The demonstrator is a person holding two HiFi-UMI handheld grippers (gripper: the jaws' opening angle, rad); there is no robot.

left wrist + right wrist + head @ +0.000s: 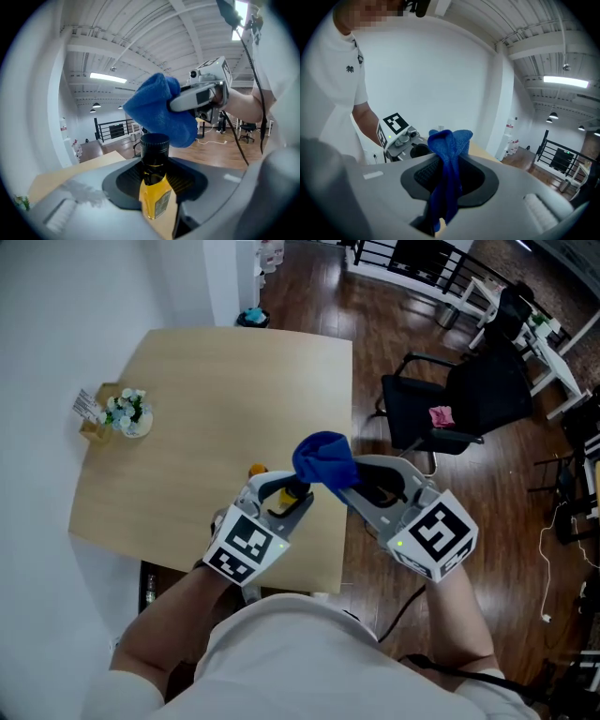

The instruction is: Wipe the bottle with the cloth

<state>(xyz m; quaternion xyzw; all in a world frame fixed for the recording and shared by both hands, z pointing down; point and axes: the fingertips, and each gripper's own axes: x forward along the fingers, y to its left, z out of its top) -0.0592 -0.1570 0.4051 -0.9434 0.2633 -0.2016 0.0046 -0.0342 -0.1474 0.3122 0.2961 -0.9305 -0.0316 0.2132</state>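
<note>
A small bottle (pixel 154 187) of yellow liquid with a black cap (pixel 154 146) stands upright between the jaws of my left gripper (pixel 284 498), which is shut on it. In the head view only its orange-yellow body (pixel 258 470) and dark cap (pixel 292 491) peek out. My right gripper (pixel 349 482) is shut on a bunched blue cloth (pixel 323 458). The cloth (pixel 161 110) hangs just above and behind the bottle's cap, touching or nearly touching it. From the right gripper view the blue cloth (pixel 447 171) rises out of the jaws, with the left gripper (pixel 401 136) beyond it.
Both grippers hover over the near right corner of a light wooden table (pixel 206 399). A small flower pot (pixel 127 413) and a card sit at its left edge. A black office chair (pixel 459 399) with a pink item stands to the right on the wooden floor.
</note>
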